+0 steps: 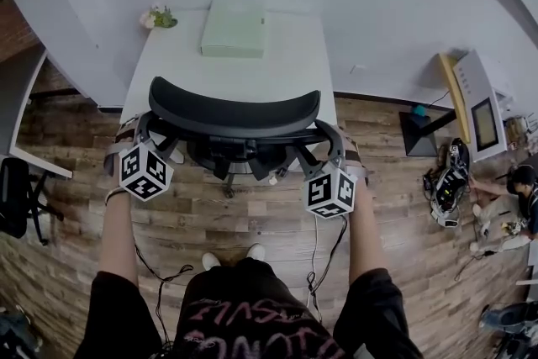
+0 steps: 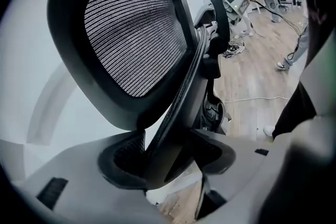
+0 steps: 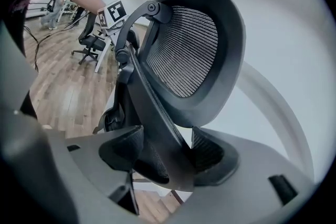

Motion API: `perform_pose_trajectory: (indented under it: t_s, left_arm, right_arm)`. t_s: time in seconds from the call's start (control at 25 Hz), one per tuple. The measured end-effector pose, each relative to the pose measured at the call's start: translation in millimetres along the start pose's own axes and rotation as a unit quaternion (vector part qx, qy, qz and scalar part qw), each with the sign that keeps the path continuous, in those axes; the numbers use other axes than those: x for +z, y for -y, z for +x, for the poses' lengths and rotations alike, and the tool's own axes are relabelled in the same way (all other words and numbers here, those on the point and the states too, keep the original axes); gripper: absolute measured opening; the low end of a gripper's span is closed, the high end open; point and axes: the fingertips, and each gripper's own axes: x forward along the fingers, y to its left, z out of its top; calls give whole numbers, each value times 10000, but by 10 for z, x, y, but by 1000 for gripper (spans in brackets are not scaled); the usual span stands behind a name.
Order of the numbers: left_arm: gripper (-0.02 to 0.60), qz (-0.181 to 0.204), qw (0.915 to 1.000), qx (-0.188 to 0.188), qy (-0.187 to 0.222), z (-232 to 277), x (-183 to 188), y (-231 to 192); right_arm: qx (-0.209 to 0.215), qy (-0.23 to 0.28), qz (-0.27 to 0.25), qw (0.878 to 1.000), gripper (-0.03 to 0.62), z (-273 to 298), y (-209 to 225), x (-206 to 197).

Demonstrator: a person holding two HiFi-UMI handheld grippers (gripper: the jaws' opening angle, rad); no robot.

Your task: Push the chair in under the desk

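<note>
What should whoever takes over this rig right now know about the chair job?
Left gripper: shut on the left bar of the chair's back frame.
Right gripper: shut on the right bar of the same frame.
Chair: faces the white desk, its back over the desk's near edge. The seat is hidden in the head view, so how far in it is cannot be told.
Done: both grips are taken.
Left: probably push forward until the back nears the desk edge, then open both grippers.
The green box sits at the desk's far end, away from the chair.
</note>
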Motion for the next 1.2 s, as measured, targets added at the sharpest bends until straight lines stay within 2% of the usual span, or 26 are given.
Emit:
perform_pose_trajectory:
  t_s: [0.16, 0.32, 0.4, 0.52, 0.68, 0.72, 0.84, 1.04, 1.2]
  left_arm:
    - [261, -61, 9999, 81, -86, -87, 7, -19]
    - [261, -375, 9989, 221, 154, -267, 36, -36]
    - [261, -575, 9976, 268, 286, -365, 41, -20]
    - [259, -1115, 9908, 432, 627, -553, 61, -78]
    - [183, -1739, 9774, 725, 962, -802, 13, -131]
    - [163, -1902, 9729, 787, 1056, -862, -2, -127]
    - [117, -2419, 9556, 956, 1387, -1021, -51, -126]
    - [35, -3200, 9203, 1173, 1919, -1311, -99, -179]
    - [15, -3477, 9025, 1266, 2204, -1456, -92, -195]
  right_arm:
    - [-123, 48, 11, 9999, 273, -87, 20, 58]
    - [-340, 348, 559, 9973, 272, -282, 136, 174]
    - [-437, 427, 830, 9947, 270, -360, 152, 227]
    - [-602, 549, 1408, 9867, 259, -475, 135, 311]
    - [-1060, 656, 2024, 9713, 136, -668, 114, 398]
    - [-1170, 666, 2159, 9671, 101, -708, 105, 413]
    - [-1435, 716, 2575, 9529, 50, -808, 80, 476]
    - [-1600, 727, 3222, 9302, 32, -981, 9, 577]
    - [-1666, 675, 3558, 9171, 29, -1070, -81, 567]
